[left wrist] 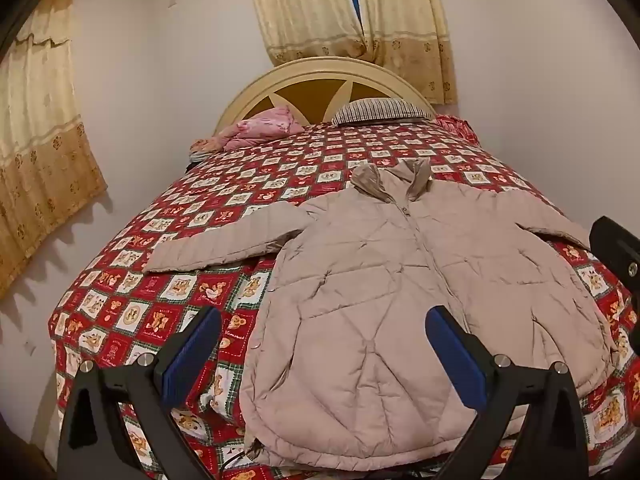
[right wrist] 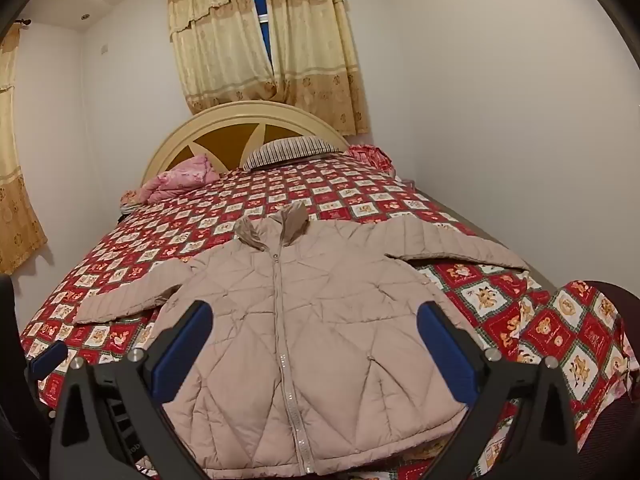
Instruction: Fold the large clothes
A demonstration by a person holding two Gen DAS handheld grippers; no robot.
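both grippers spread as wide as they go, nothing between the blue pads on either one. the left gripper point(left wrist: 322, 354) hangs over the jacket's near hem, off to the jacket's left half, and the right gripper point(right wrist: 314, 346) hangs over the hem too, roughly centred on the zip. neither touches the fabric as far as i can tell.

the beige quilted jacket point(right wrist: 320, 320) is lying flat, front up, zipped, on the red teddy-bear bedspread point(left wrist: 168, 280), hem at the foot edge of the bed, collar pointing toward the headboard point(right wrist: 224, 120). both sleeves stick out sideways from the jacket. past the collar, by the headboard, there's a striped pillow point(right wrist: 288, 150) and a pink bundle point(right wrist: 180, 178). yellow curtains point(right wrist: 256, 40) hang above the headboard.
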